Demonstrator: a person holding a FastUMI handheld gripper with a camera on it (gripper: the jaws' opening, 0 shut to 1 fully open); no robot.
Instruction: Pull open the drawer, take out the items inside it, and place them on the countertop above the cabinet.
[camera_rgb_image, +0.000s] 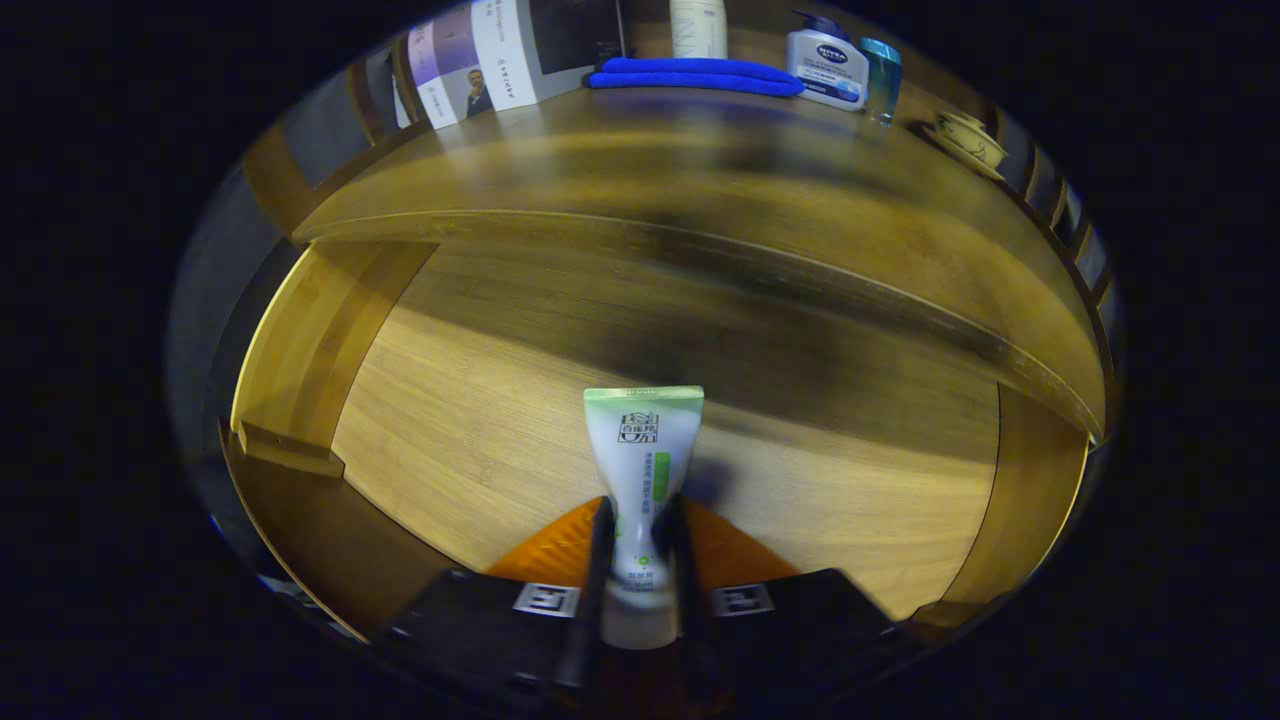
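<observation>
1. A wooden cabinet is seen, its countertop (700, 170) spread across the far part of the view, with the cabinet's front edge curving below it.
2. Below that edge, the open drawer (480, 420) is shown, its pale wooden floor lit and bounded by a side wall on the left and another on the right.
3. At the back left of the countertop, a stack of upright books or magazines (500, 55) is leaned against the rear.
4. A folded blue cloth (695, 76) is laid flat at the back of the countertop, just right of the books, with a pale cylindrical container (698, 25) standing behind it.
5. To the right of the cloth, a white pump bottle (826, 66) is set, touching or just beside a translucent teal bottle (881, 78).
6. Further right, near the countertop's end, a small lidded cup on a saucer (968, 140) is placed.
7. A white and green tube (642, 470) is clamped between the fingers of the gripper (640, 540), both fingers pressed on its sides; it is held above the drawer floor, cap end towards the camera and crimped end pointing ahead.
</observation>
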